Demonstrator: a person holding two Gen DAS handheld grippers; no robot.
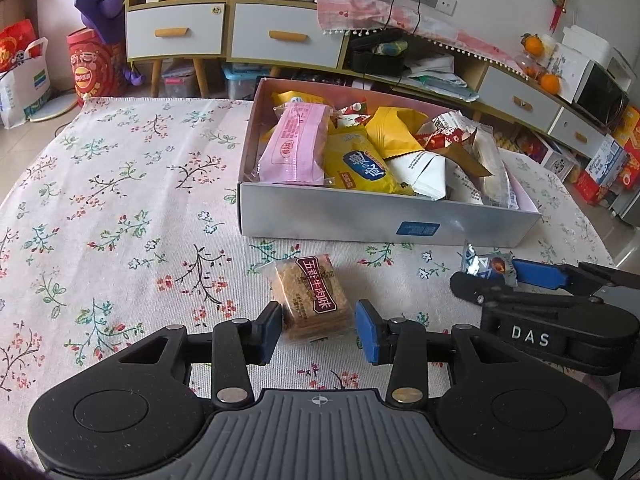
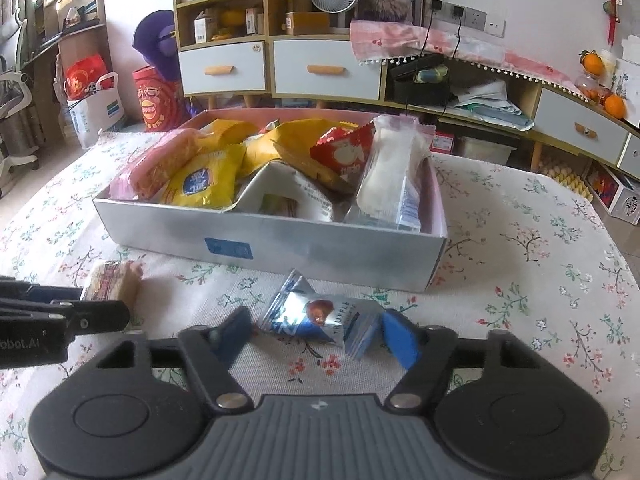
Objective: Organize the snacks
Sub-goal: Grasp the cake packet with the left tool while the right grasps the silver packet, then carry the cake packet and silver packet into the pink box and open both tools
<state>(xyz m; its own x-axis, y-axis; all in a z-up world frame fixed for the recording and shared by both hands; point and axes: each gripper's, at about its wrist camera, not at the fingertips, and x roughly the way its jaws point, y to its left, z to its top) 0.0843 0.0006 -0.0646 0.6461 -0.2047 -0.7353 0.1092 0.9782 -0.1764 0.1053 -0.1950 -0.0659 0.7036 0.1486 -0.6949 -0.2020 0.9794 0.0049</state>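
Note:
A brown cracker packet [image 1: 314, 298] with a maroon label lies on the floral tablecloth; it also shows in the right wrist view [image 2: 114, 282]. My left gripper [image 1: 318, 332] is open with its blue pads either side of the packet's near end. A silver and blue truffle packet [image 2: 320, 316] lies in front of the box; it also shows in the left wrist view [image 1: 488, 266]. My right gripper [image 2: 318, 336] is open around it. The grey snack box [image 1: 360, 216] holds several packets, pink, yellow, white and red; it also shows in the right wrist view [image 2: 280, 244].
The tablecloth [image 1: 120, 200] covers the table, with its right edge [image 2: 616, 240] near. Behind stand cabinets with drawers [image 1: 176, 32], a low shelf with cables [image 2: 420, 80], a red drum [image 1: 94, 66] and bags on the floor.

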